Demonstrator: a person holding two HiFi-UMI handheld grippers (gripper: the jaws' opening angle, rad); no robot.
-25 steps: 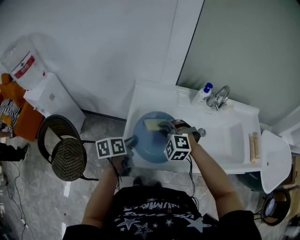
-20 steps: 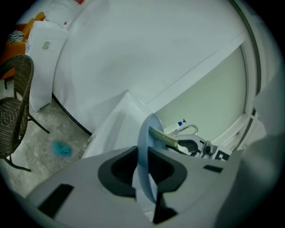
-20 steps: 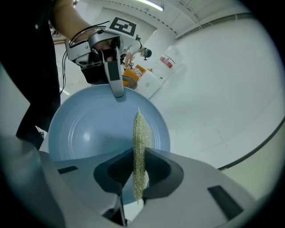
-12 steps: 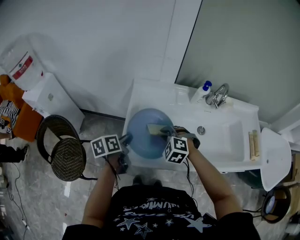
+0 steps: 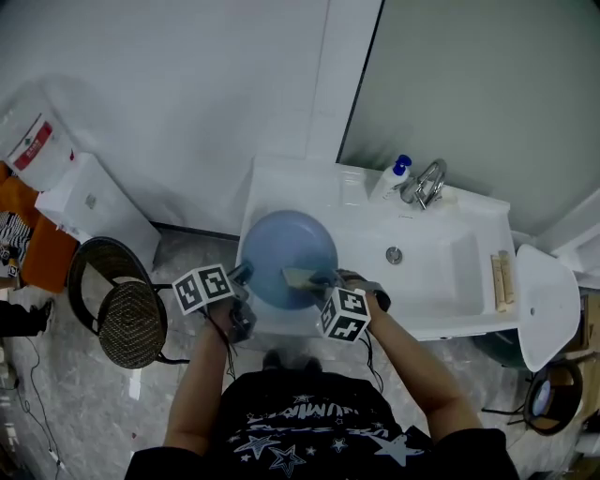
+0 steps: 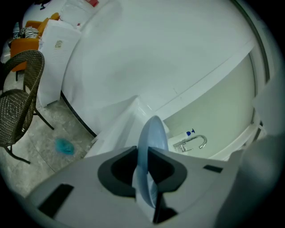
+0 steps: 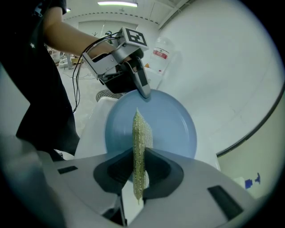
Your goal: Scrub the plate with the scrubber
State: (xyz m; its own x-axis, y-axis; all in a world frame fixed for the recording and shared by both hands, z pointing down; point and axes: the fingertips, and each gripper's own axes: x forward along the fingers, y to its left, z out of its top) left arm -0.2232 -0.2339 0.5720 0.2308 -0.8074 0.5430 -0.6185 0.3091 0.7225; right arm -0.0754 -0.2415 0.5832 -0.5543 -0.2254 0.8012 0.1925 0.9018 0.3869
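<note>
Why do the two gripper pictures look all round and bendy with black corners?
Left gripper view: a wide-angle lens curves straight lines and blacks out the corners; the plate looks a bit soft. Right gripper view: same bulge, but the scrubber is sharp, and a ceiling light glares at the top. Head view: lines stay nearly straight, light even and dim.

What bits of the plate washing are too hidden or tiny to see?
- Head view: whether the scrubber touches the plate, too small.
- Left gripper view: the plate's face, edge-on in the left gripper.
- Head view: the soap bottle label, too small.
- Right gripper view: the plate's near rim, behind the right gripper.
</note>
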